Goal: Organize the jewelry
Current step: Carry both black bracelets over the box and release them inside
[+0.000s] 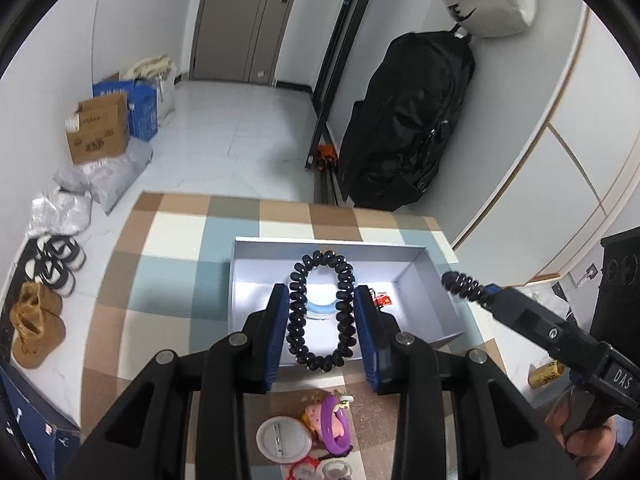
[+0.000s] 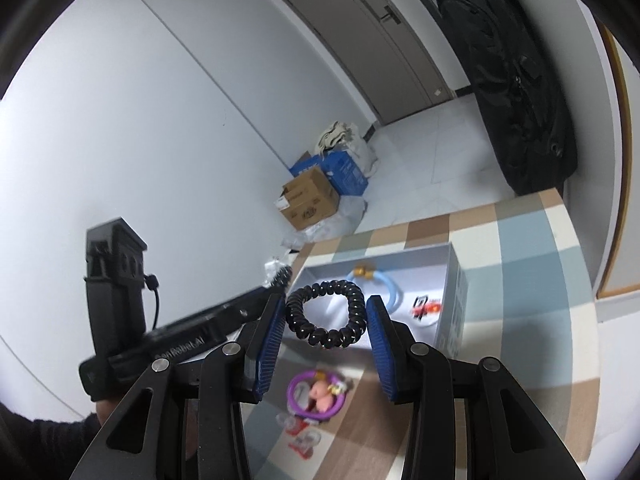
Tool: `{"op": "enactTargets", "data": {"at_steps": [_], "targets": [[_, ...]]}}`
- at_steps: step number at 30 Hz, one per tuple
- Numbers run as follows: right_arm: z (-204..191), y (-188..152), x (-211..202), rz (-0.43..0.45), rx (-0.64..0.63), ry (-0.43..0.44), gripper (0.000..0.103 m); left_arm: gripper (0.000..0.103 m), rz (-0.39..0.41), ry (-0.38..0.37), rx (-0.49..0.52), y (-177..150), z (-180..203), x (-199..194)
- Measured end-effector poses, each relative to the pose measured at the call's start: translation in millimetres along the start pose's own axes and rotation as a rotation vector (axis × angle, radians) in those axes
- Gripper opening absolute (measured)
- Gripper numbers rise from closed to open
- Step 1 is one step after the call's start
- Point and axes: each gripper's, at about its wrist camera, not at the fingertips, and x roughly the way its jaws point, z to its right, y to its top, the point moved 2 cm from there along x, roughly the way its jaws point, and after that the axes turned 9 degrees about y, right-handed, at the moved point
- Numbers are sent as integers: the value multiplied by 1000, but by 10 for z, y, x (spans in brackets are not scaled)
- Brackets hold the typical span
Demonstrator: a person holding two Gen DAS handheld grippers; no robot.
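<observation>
My left gripper (image 1: 321, 293) is shut on a black beaded bracelet (image 1: 298, 312), squeezed into a long loop between the blue pads above the open grey box (image 1: 424, 292). At the right of the left wrist view, my right gripper (image 1: 484, 293) carries a second black beaded bracelet (image 1: 462, 283) past the box's right rim. In the right wrist view that gripper (image 2: 325, 302) is shut on its bracelet (image 2: 320, 338), in front of the box (image 2: 450, 320). The left gripper (image 2: 276, 285) shows blurred at the left. A light blue bangle (image 2: 394, 292) and a red-and-black badge (image 2: 426, 308) lie in the box.
The box stands on a checked tablecloth (image 1: 168, 280). Nearer me lie a purple bangle (image 1: 334, 424) with a pink figure, a round white badge (image 1: 284, 438) and small red-and-white pieces. Cardboard boxes (image 1: 98, 128), bags and shoes line the floor at left; a black bag (image 1: 408, 120) leans at right.
</observation>
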Motion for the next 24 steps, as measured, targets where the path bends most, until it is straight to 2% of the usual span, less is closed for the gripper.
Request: {"op": "enactTargets", "data": {"at_steps": [5,15,19,20,22,24], "targets": [[128,26,109,-13,30,-33,40,27,-39,-25,-46,54,-58,106],[238,53,271,-44,30,-79,39,27,-108,-81,-61,83,-37,292],[297,52,310,-57,42,-97,40,27,-95,-104,-59,114,-16,282],[301,60,315,-54,42,-96,42,35,-91,-109,-64,126,-14,273],[293,69,327,-49,36,-112,46,41,-71,-115,-86,150,-37,248],[286,82,328,-32,31,-115,53,61,-67,-117,-108,175,-63,241]]}}
